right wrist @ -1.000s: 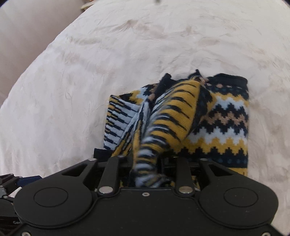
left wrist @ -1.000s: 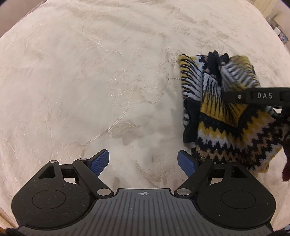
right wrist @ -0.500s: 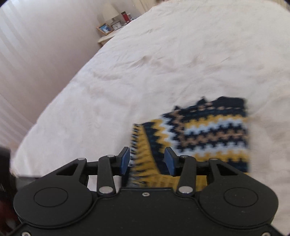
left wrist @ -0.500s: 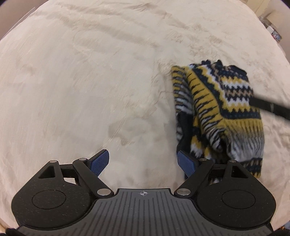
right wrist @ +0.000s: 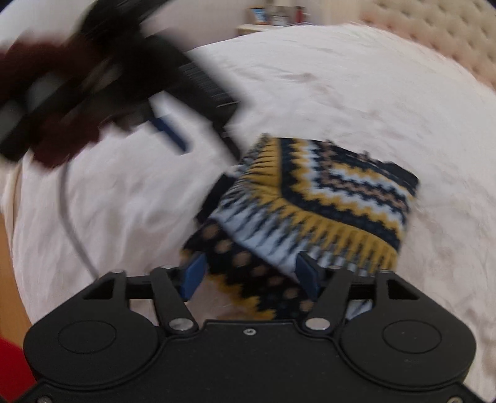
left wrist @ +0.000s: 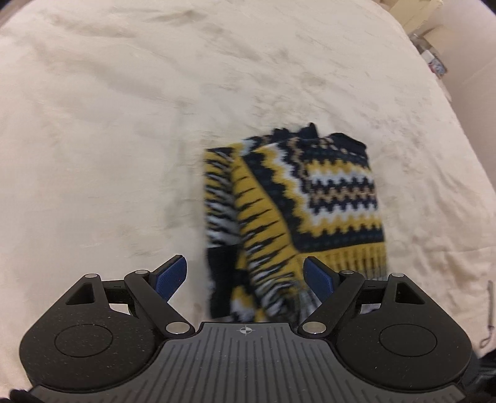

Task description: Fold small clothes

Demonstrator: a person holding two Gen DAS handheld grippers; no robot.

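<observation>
A small knit sweater (left wrist: 294,210) with yellow, navy and white zigzags lies folded in a compact bundle on the cream bedspread (left wrist: 108,155). My left gripper (left wrist: 245,276) hovers open over the bundle's near edge, and its blue pads (left wrist: 173,276) touch nothing. In the right wrist view the sweater (right wrist: 313,201) lies just ahead. The jaws of my right gripper (right wrist: 250,276) are opening. The navy dotted near edge of the knit shows between its pads (right wrist: 193,274), which do not press on it. One blurred blue pad (right wrist: 170,133) of the left gripper shows at the upper left of that view.
A dark red sleeve (right wrist: 62,139) and a grey cable (right wrist: 71,217) cross the left of the right wrist view. Behind the bed are a nightstand with frames (right wrist: 272,18) and a tufted headboard (right wrist: 440,34). Boxes (left wrist: 427,46) stand beyond the bed's far right edge.
The right gripper let go of the striped sleeve, which now lies over the bundle, then widened its jaws and rolled. The left gripper swung right, so the sweater sits between its fingers.
</observation>
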